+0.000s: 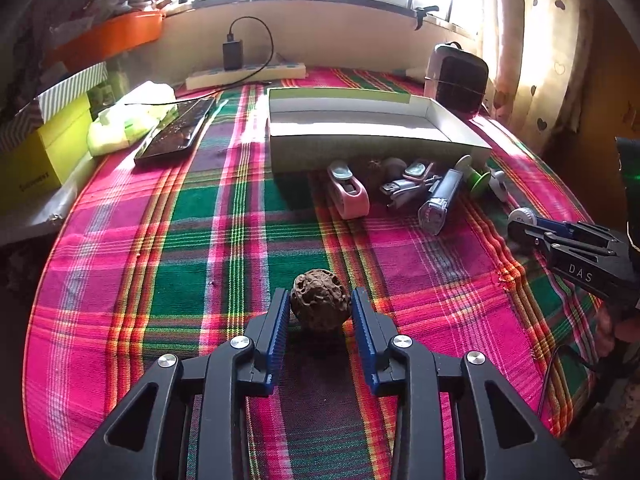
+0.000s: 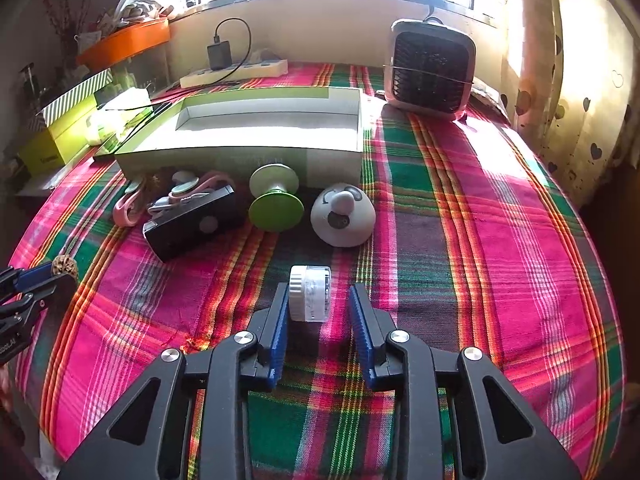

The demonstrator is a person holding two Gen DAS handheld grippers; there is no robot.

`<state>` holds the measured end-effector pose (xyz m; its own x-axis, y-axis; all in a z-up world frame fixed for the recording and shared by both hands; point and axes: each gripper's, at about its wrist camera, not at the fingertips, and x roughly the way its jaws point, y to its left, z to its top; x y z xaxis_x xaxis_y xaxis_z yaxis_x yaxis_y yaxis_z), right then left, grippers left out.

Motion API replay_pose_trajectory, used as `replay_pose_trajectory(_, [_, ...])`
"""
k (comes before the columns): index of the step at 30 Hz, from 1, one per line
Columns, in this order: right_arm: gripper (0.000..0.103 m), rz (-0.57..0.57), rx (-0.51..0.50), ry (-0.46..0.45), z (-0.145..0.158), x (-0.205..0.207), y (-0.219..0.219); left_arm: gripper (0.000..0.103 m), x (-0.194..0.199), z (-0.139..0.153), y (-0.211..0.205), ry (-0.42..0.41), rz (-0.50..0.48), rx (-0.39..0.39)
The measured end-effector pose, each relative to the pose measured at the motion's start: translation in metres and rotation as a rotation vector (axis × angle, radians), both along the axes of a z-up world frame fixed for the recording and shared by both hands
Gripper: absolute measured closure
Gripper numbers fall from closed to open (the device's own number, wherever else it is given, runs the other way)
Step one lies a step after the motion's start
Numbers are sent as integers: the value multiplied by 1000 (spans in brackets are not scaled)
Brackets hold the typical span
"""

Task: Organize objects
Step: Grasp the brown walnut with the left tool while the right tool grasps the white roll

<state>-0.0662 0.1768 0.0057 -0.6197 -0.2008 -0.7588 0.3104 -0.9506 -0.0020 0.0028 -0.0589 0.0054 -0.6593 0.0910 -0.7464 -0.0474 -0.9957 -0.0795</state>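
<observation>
A brown, wrinkled walnut-like ball [image 1: 318,300] lies on the plaid cloth, and my left gripper [image 1: 320,300] is shut on it, both blue pads against its sides. A small clear jar with a white lid [image 2: 310,294] lies on its side between the fingers of my right gripper [image 2: 319,296]. The left pad is at the lid, while a gap shows at the right pad, so that gripper is open. An open grey box [image 1: 360,152] stands behind. In front of it lie pink clips [image 1: 348,192], a green spool [image 2: 274,204] and a white dome toy [image 2: 342,216].
A phone [image 1: 176,132], a tissue pack [image 1: 128,120] and a yellow-green carton [image 1: 44,156] sit at the left. A power strip with a charger [image 1: 244,74] lies along the back wall. A small fan heater [image 2: 430,68] stands at the back right, beside a curtain [image 2: 580,80].
</observation>
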Motion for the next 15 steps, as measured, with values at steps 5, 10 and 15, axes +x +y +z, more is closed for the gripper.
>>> replay_pose_trajectory(5, [82, 9, -1, 2, 0, 1, -3, 73, -7, 0, 10, 3, -29, 0])
replay_pose_trajectory(10, [83, 13, -10, 1, 0, 2, -4, 73, -14, 1, 15, 10, -40, -2])
replay_pose_trajectory(15, [83, 30, -26, -2, 0, 3, -8, 73, -19, 1, 21, 12, -56, -1])
